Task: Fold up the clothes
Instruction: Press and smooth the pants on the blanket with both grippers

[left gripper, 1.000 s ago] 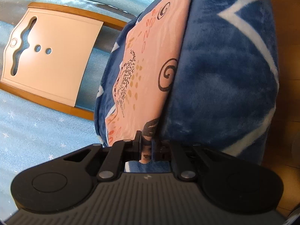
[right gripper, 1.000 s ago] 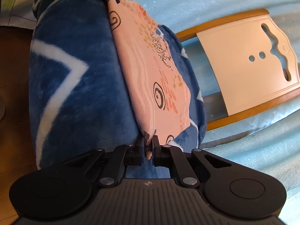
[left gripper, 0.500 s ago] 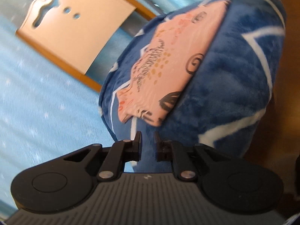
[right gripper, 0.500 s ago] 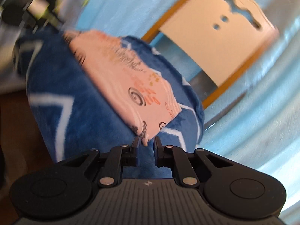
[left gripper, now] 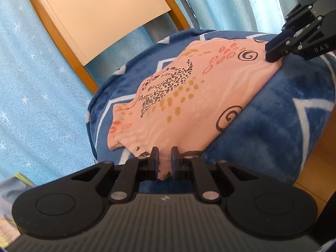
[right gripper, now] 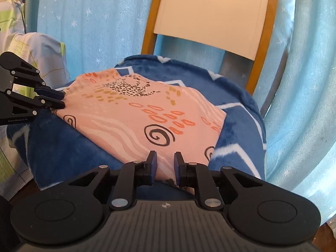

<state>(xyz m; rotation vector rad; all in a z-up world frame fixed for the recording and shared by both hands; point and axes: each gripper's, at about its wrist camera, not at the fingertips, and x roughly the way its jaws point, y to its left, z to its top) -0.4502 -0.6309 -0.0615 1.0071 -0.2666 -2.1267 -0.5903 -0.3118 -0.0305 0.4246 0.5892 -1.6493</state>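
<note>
Left gripper [left gripper: 163, 160]: jaws slightly apart, the cloth's near edge between them.
Right gripper [right gripper: 163, 164]: jaws slightly apart astride the cloth's near edge.
Cloth [right gripper: 134, 117]: pink, patterned, flat on the blue blanket [right gripper: 237, 130].
Right view only: pale bedding [right gripper: 27, 48], far left.
Chair [left gripper: 98, 14]: far, behind the blanket.

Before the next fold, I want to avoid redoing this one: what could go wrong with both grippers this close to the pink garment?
1. Both the left gripper and the right gripper are open with the pink patterned garment edge between their fingers; pulling back could snag and undo the fold.
2. The garment lies on a domed blue blanket; a tug might slide it off.
3. The garment's far corner looks uneven, so the next fold may come out crooked.
</note>
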